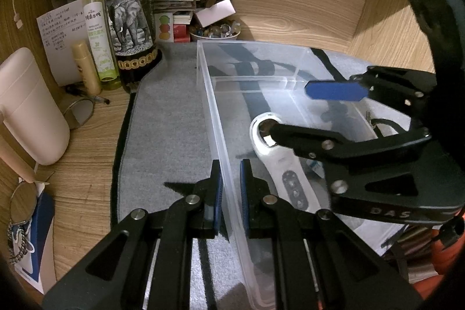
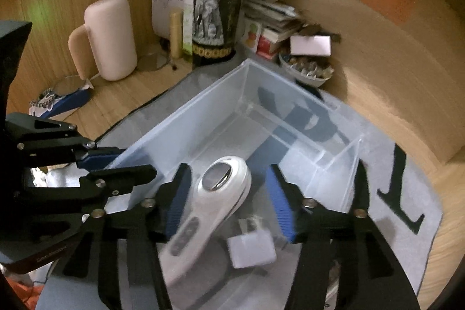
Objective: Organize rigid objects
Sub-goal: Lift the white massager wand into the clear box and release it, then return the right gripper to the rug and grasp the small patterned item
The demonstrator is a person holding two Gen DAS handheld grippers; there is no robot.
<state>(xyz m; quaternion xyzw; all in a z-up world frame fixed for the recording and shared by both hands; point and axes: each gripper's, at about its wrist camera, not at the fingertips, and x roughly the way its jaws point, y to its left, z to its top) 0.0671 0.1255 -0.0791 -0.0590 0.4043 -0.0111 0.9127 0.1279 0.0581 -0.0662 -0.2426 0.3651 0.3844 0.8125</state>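
Steadying a clear plastic bin (image 1: 215, 118) on a gray felt mat (image 1: 168, 106), the left gripper (image 1: 231, 193) sits pinched on the bin's near wall, blue ribbed pads either side of the thin plastic. The right gripper (image 2: 229, 202), inside the bin, has its jaws apart w/ a white handheld device (image 2: 212, 199) lying between them; pads don't look to be pressing it. The device, a smooth glossy shell w/ a round metal-ringed head & a button strip down the handle, seems to rest in the bin's larger section, next to a small white charger block (image 2: 251, 250). Judgement: a release step, so best to lift the right tool straight up & clear w/o nudging the slick casing, keeping the left clamp firm so the light, flexible bin doesn't skid. A dark glass wine bottle (image 1: 129, 10) stands well apart at the back
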